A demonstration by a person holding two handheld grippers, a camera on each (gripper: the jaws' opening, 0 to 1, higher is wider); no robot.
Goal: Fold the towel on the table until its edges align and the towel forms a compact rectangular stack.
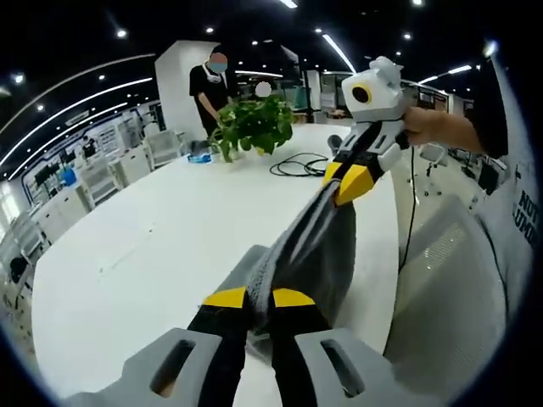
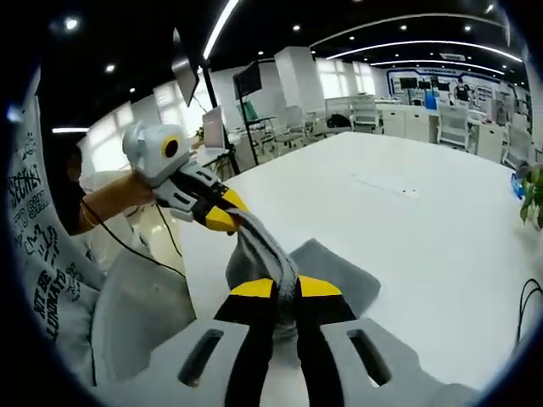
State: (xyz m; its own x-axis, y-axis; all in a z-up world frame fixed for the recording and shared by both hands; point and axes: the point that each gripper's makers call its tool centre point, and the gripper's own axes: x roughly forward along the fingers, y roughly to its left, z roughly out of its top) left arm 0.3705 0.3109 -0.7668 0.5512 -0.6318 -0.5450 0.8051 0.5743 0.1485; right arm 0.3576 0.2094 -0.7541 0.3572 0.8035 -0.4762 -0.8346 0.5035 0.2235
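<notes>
Table (image 1: pixel 170 246): large, white, rounded edge; carries all items below. In the right gripper view it appears as a broad bare white surface (image 2: pixel 407 220).

Towel (image 1: pixel 310 250): grey, lifted off the near edge of the table and stretched between the two grippers, its lower part draped on the tabletop. In the right gripper view a flat grey portion (image 2: pixel 335 267) lies on the table beyond the jaws.

Chair (image 1: pixel 450 288): grey mesh back, beside the table's near edge, seen in the left gripper view.

Left gripper (image 1: pixel 258 298): yellow-tipped jaws clenched on one end of the towel. Seen from the right gripper view (image 2: pixel 222 217), held by a hand, pinching the towel's far end.

Right gripper (image 2: pixel 286 288): jaws closed on the towel's other end. Seen from the left gripper view (image 1: pixel 344 180), held by a hand (image 1: pixel 433 127).

Potted plant (image 1: pixel 253 125): green, at the far end of the table; a person (image 1: pixel 209 85) stands behind it.

Black cable (image 1: pixel 299 164): coiled on the table near the plant.
</notes>
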